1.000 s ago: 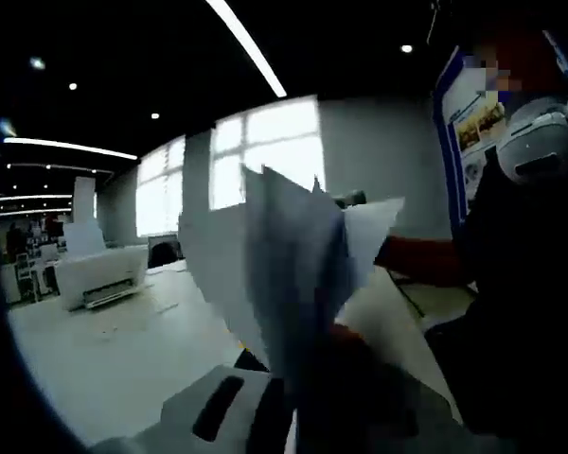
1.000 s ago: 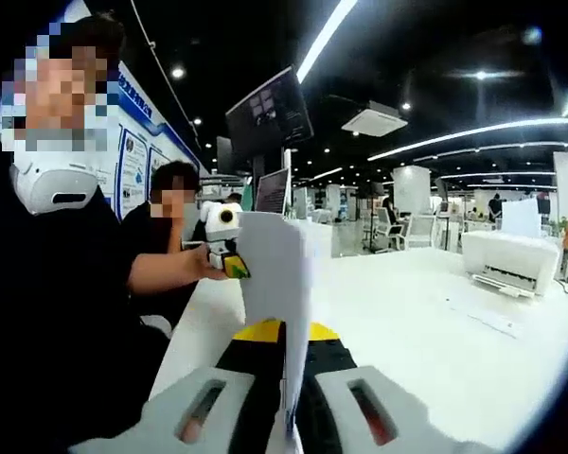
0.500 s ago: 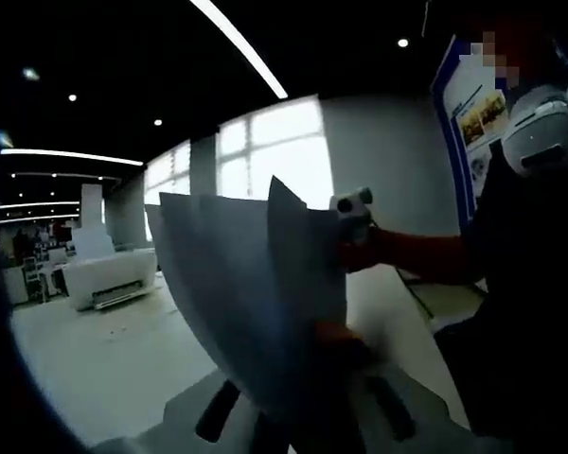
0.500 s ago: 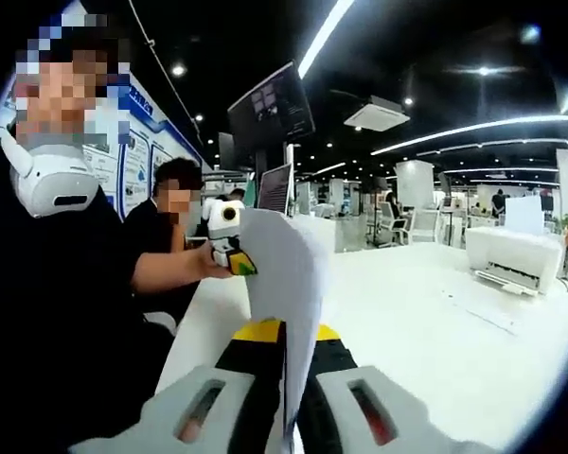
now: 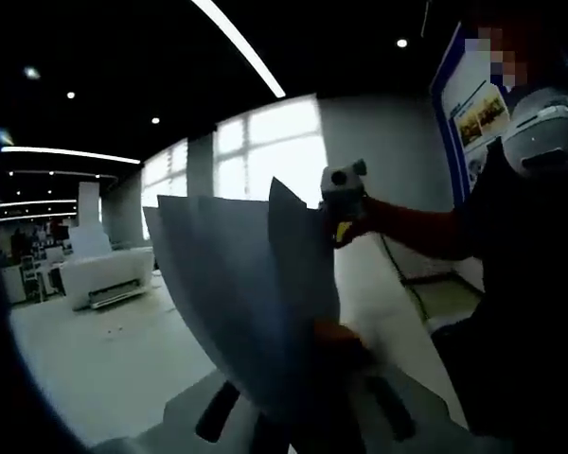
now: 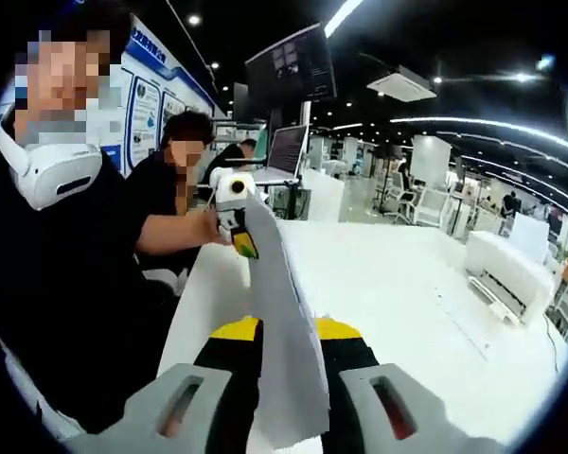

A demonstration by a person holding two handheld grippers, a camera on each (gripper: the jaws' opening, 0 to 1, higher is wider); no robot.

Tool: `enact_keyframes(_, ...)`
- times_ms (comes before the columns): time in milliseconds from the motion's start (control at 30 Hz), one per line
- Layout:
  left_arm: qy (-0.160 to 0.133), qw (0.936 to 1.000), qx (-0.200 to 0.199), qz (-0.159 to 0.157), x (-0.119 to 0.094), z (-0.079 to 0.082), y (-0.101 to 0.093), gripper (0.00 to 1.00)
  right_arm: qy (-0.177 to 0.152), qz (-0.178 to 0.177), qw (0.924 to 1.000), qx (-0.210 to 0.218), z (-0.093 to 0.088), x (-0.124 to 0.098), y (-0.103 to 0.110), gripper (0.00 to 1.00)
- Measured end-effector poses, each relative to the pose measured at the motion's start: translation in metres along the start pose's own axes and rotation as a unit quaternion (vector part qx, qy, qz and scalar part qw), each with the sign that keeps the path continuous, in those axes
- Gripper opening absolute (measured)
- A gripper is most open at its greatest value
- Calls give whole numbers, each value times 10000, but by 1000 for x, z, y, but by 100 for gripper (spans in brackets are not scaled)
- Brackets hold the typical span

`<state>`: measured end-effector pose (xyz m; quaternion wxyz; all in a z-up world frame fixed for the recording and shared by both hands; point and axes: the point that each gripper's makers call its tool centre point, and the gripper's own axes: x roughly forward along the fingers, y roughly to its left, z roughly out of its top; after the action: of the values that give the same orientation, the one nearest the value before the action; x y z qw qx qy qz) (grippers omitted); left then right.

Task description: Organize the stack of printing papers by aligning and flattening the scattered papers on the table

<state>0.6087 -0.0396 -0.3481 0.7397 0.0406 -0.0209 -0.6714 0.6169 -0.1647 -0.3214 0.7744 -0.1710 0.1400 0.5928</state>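
Note:
The stack of white printing papers (image 5: 251, 293) is held up above the table, standing on edge and bowed. My left gripper (image 5: 298, 402) is shut on its near end, both jaws pressed against the sheets. At the far end of the papers the right gripper (image 5: 345, 194) is clamped on them, held by a person's hand. In the right gripper view the papers (image 6: 279, 340) run edge-on away from my right gripper (image 6: 282, 392), which is shut on them. At their far end, the left gripper (image 6: 233, 206) grips them.
A white table (image 6: 398, 293) stretches under the papers, with a white printer (image 6: 507, 270) at its far side, the printer (image 5: 102, 276) also being in the left gripper view. The person in dark clothes (image 6: 57, 284) stands close beside the table. A seated person (image 6: 175, 180) and a laptop (image 6: 284, 156) are further back.
The loosely fanned sheets have closed into one bowed stack. The right gripper has risen a little in the left gripper view. The right gripper view has tilted, so the papers now lean away.

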Motion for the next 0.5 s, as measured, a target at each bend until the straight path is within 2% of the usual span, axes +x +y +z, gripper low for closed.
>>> enact_keyframes(333,17,10000,-30,-45,0,-1,1,5,641,253,9969,-381,19,7,2,16)
enact_keyframes(500,73,10000,-19,-57,1,-1,3,5,1149,447,9905,-611,27,14,4,17)
